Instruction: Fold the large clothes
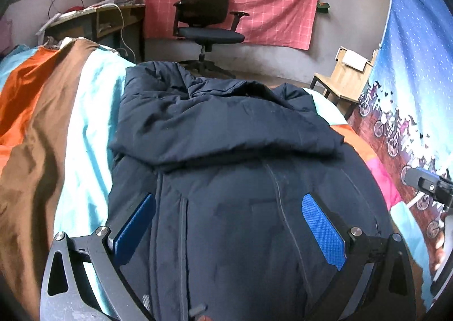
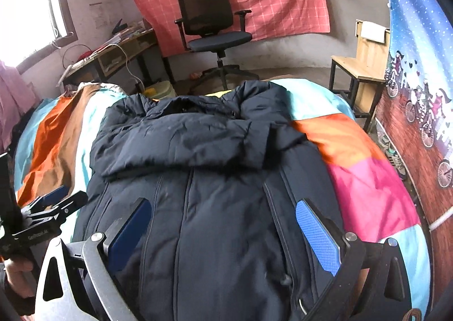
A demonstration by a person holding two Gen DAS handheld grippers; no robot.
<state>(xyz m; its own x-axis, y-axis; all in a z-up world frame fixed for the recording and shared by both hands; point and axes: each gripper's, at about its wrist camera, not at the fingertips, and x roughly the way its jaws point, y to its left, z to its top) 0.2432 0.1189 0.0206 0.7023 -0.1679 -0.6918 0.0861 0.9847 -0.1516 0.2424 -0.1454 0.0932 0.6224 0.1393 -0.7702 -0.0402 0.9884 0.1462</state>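
Note:
A dark navy padded jacket (image 1: 226, 134) lies front up on the striped bedspread (image 1: 56, 111), with both sleeves folded across its chest and the collar at the far end. It also shows in the right wrist view (image 2: 203, 151). My left gripper (image 1: 228, 202) is open, its blue pads (image 1: 322, 230) spread wide just above the jacket's lower body. My right gripper (image 2: 222, 207) is open too, its pads (image 2: 317, 236) apart over the jacket's lower front. Neither holds anything. The left gripper shows at the left edge of the right wrist view (image 2: 53, 202).
The bedspread (image 2: 362, 179) has orange, brown, cyan and pink patches. A black office chair (image 1: 206, 15) stands beyond the bed before a red cloth on the wall. A cluttered desk (image 1: 93, 18) is at the back left, a wooden chair (image 2: 359, 66) at the back right, and a blue printed curtain (image 1: 410, 66) on the right.

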